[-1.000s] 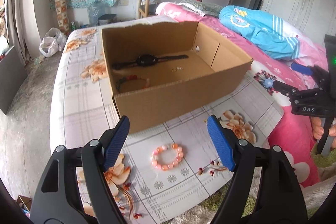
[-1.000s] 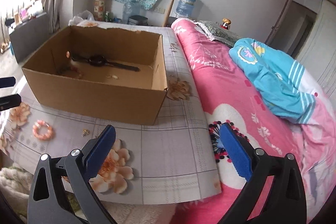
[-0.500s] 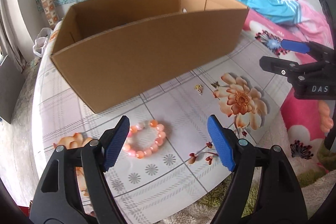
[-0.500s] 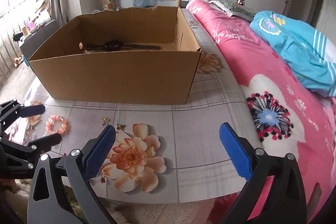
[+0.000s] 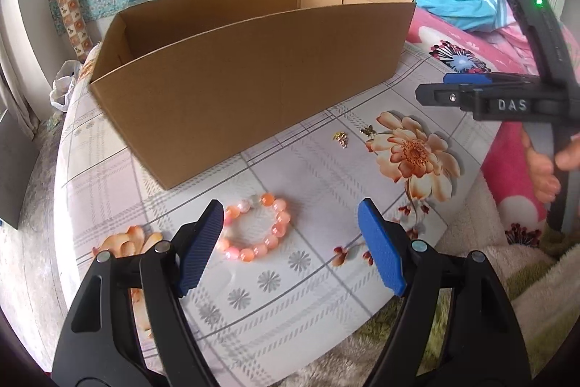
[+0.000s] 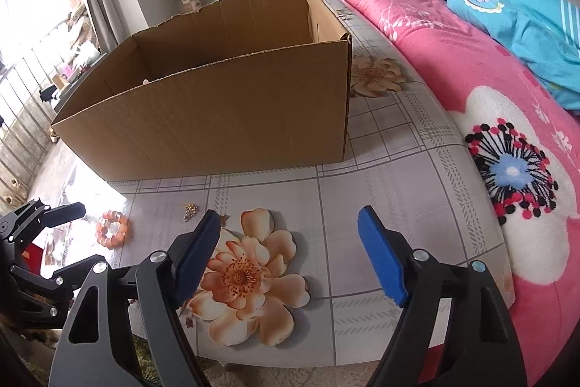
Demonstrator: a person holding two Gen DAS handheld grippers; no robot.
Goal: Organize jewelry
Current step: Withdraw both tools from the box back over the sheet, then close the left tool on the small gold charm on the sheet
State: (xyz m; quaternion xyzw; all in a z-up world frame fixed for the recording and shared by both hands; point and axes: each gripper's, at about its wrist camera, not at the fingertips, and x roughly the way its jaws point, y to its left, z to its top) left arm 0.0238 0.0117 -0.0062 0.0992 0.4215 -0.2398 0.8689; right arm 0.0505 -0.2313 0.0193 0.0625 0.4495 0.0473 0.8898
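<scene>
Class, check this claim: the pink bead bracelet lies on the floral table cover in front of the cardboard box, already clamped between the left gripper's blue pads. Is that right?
Not quite. The bracelet does lie on the table cover in front of the cardboard box, but it is not clamped: the left gripper stands open, its pads apart, with the bracelet lying loose near one of them. The left wrist view shows this.

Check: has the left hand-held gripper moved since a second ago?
Yes. The left hand-held gripper has come down toward the bracelet; the box floor it saw earlier is now hidden behind the near wall.
</scene>
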